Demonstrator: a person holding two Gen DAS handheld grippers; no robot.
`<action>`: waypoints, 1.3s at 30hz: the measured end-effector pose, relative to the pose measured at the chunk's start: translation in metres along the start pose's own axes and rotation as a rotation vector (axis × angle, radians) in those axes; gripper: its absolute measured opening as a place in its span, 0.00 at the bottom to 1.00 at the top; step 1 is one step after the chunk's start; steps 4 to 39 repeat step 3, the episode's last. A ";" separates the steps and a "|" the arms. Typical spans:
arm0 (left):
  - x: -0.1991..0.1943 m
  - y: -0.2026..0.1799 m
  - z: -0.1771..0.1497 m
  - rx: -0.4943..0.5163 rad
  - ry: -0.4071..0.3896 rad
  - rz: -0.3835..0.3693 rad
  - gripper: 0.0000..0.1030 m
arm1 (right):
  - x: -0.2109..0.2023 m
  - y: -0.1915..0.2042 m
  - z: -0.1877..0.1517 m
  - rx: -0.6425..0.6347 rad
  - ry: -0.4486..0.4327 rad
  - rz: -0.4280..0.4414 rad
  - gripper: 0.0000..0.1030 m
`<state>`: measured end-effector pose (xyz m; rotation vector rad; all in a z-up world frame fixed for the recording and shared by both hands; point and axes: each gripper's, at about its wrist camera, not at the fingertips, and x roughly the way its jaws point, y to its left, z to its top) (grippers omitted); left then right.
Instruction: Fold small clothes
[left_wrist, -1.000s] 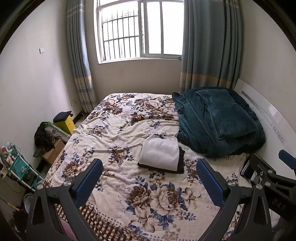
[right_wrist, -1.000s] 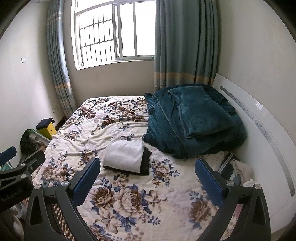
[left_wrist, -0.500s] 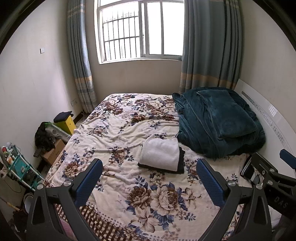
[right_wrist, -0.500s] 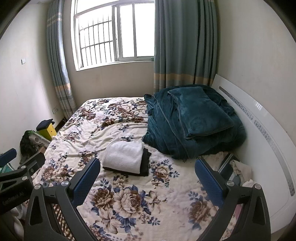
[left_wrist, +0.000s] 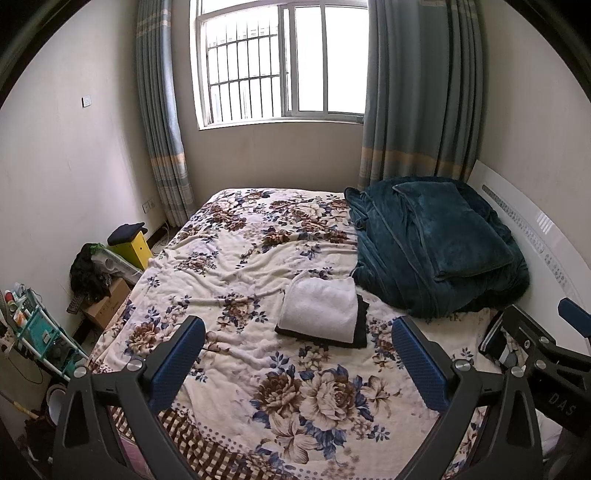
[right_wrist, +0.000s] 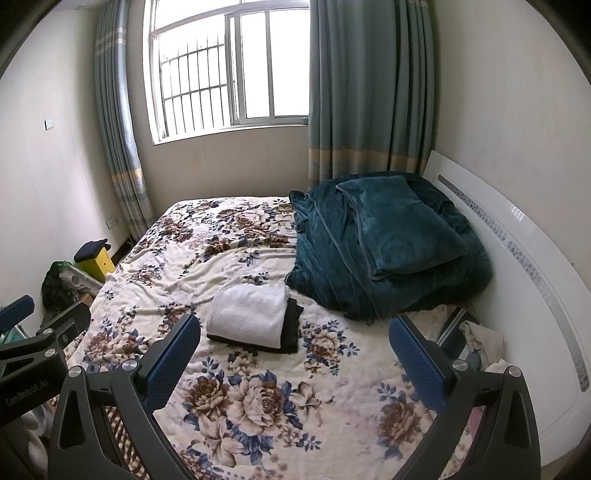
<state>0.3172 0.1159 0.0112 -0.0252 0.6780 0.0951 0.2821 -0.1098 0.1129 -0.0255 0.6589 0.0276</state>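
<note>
Plainly, from left to right: one yellow box (left_wrist: 133, 248) with a dark cap on it stands on the floor by the left wall, next one bed with a floral blanket (left_wrist: 258, 258), then two folded pieces stacked near the bed's middle, a white folded cloth (left_wrist: 317, 308) lying on a black folded cloth (left_wrist: 360, 326), and at the right one heaped teal blanket (left_wrist: 436, 247) against the white headboard (left_wrist: 535, 236). Two curtains flank one barred window (left_wrist: 280, 62).

Both tools hang above the near edge of the bed, neither touching any fabric. The left gripper (left_wrist: 295, 356) has its two blue pads spread wide, and the stack lies ahead of it, between the pads and beyond them. The right gripper (right_wrist: 295, 350) is likewise spread wide, with the stack (right_wrist: 255, 314) ahead and toward its left pad.

Only the left view shows the teal shelf rack (left_wrist: 37, 332) and cardboard box (left_wrist: 107, 306) on the floor; only the right view shows the pale crumpled cloth (right_wrist: 484, 338) beside the headboard.
</note>
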 end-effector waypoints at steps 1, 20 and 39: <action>-0.001 -0.001 0.000 0.001 -0.006 0.005 1.00 | 0.000 0.000 -0.002 -0.001 0.000 -0.003 1.00; -0.005 -0.002 0.002 0.000 -0.015 0.009 1.00 | 0.000 0.000 -0.001 0.001 0.001 0.000 1.00; -0.005 -0.002 0.002 0.000 -0.015 0.009 1.00 | 0.000 0.000 -0.001 0.001 0.001 0.000 1.00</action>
